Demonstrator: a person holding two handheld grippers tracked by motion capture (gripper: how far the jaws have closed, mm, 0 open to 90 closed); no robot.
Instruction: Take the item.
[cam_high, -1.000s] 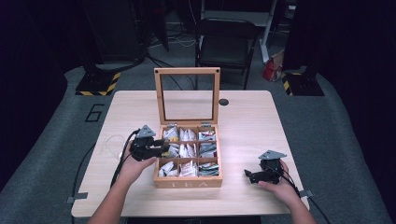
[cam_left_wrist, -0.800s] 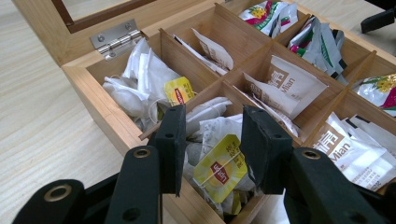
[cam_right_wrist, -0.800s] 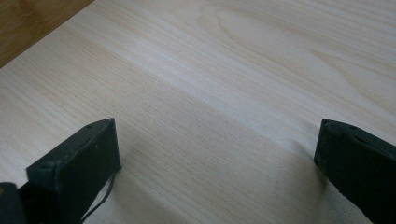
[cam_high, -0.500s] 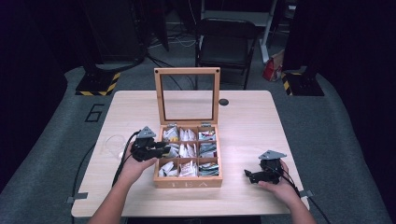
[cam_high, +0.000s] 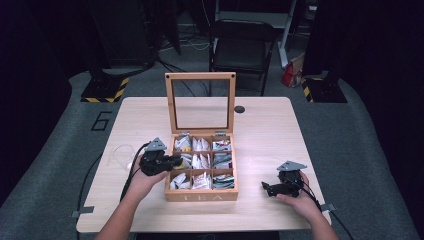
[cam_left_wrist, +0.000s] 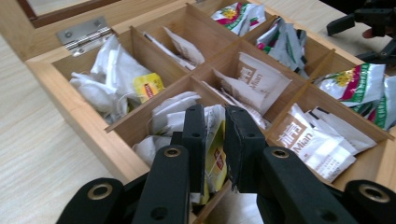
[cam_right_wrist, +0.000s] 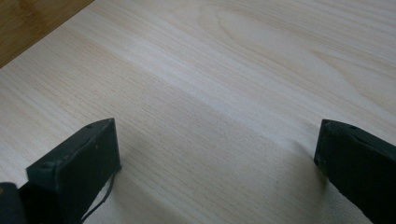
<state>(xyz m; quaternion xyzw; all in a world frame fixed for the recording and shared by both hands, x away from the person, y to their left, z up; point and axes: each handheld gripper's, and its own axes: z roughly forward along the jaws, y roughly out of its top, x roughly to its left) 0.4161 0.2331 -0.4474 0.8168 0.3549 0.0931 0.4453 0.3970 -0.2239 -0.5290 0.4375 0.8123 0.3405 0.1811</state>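
As the left gripper (cam_left_wrist: 215, 140) has just been closing, its jaws nearly pinch a yellow-labelled tea bag (cam_left_wrist: 215, 156) in the tea box (cam_high: 201, 194), middle-left compartment. Recommend lifting straight, clear of dividers. Right gripper (cam_right_wrist: 217, 158) rests wide open, empty.

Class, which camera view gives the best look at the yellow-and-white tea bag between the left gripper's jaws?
The left gripper view: the tea bag sits close up between the black jaws of the left gripper, which have just been closing on it. In the high view the gripper covers that compartment. The right gripper view looks at bare table.
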